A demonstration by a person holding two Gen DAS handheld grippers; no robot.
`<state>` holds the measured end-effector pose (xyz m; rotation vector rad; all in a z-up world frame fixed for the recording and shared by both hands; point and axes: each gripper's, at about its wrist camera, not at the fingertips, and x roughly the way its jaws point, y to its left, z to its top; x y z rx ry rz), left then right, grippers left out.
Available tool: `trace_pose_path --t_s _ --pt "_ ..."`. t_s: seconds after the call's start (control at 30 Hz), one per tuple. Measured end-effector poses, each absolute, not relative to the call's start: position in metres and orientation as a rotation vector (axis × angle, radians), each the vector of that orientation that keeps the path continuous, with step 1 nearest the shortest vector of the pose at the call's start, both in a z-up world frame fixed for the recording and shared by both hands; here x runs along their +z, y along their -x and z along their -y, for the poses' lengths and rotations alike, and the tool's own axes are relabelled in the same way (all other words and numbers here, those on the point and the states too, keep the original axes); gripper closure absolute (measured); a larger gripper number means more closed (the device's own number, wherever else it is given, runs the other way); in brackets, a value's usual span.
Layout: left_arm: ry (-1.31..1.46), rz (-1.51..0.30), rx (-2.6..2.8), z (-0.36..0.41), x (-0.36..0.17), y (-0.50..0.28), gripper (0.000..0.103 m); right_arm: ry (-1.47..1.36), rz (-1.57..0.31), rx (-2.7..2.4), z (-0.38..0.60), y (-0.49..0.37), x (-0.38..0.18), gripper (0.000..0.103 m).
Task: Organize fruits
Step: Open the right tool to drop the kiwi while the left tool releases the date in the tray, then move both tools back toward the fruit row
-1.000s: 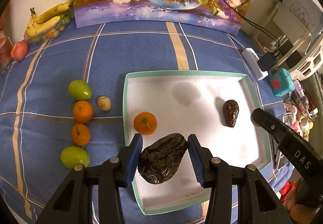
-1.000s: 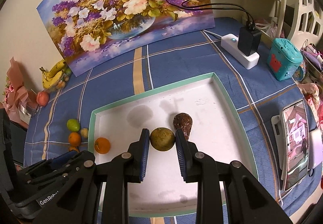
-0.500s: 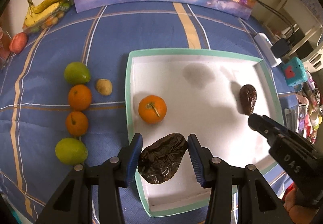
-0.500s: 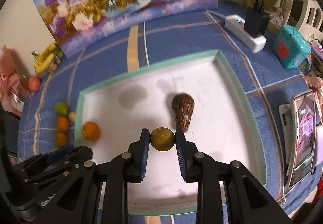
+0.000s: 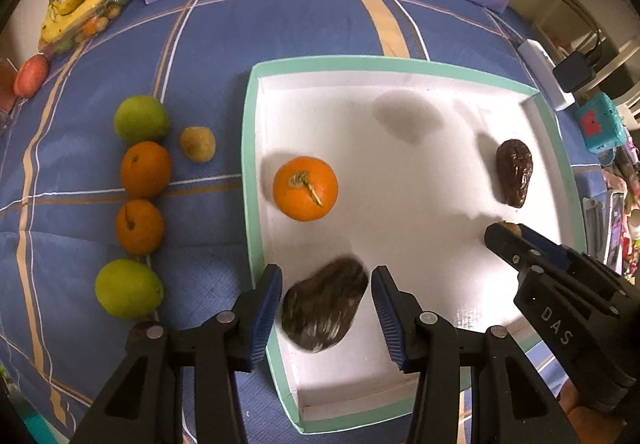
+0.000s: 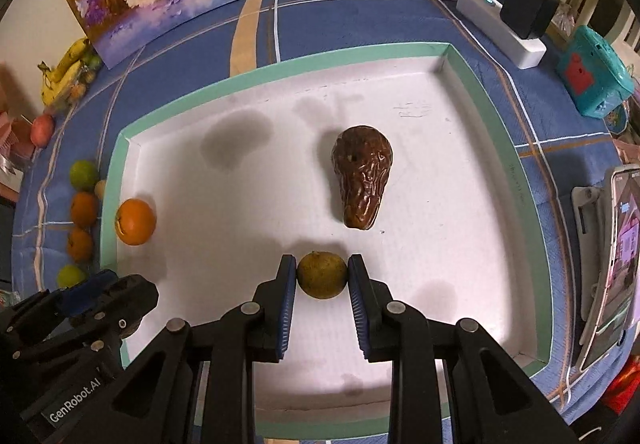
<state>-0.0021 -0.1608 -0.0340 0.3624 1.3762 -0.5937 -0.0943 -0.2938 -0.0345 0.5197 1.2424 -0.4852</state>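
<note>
A white tray with a green rim (image 5: 248, 164) lies on the blue cloth. In it are an orange (image 5: 305, 188) and a wrinkled brown fruit (image 5: 515, 178). My left gripper (image 5: 326, 276) points down over the tray's near left corner. A dark avocado (image 5: 324, 308), blurred, sits between its fingers, and both pads look just clear of it. My right gripper (image 6: 321, 264) is shut on a small round greenish-brown fruit (image 6: 322, 275), low over the tray floor in front of the wrinkled brown fruit (image 6: 362, 176).
Left of the tray, two green fruits (image 5: 140, 119), two oranges (image 5: 146, 169) and a small brown fruit (image 5: 197, 144) lie on the cloth. Bananas (image 5: 84, 8) and a red fruit (image 5: 31, 75) are far left. A power strip (image 6: 500, 28), teal box (image 6: 592, 72) and phone (image 6: 624, 244) lie right.
Both grippers have come down closer to the tray. The avocado, gripped between the left pads before, now sits loose and blurred between them. The right gripper still holds its small fruit.
</note>
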Motion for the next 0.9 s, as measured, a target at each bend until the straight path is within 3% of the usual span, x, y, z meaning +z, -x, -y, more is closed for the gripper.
trace_pose_path --t_s 0.13,0.67,0.9 --pt "-0.359 -1.371 -0.601 0.162 -0.031 0.005 0.044 -0.505 -1.247 -0.492 0.292 0.094 -0.033 0.075" --pt "-0.266 -1.302 -0.650 0.150 0.009 -0.005 0.043 -0.458 -1.131 -0.544 0.289 0.108 0.013 0.074" --pt "-0.185 -1.290 -0.574 0.120 0.017 -0.029 0.031 -0.456 -1.138 -0.559 0.285 0.108 0.011 0.074"
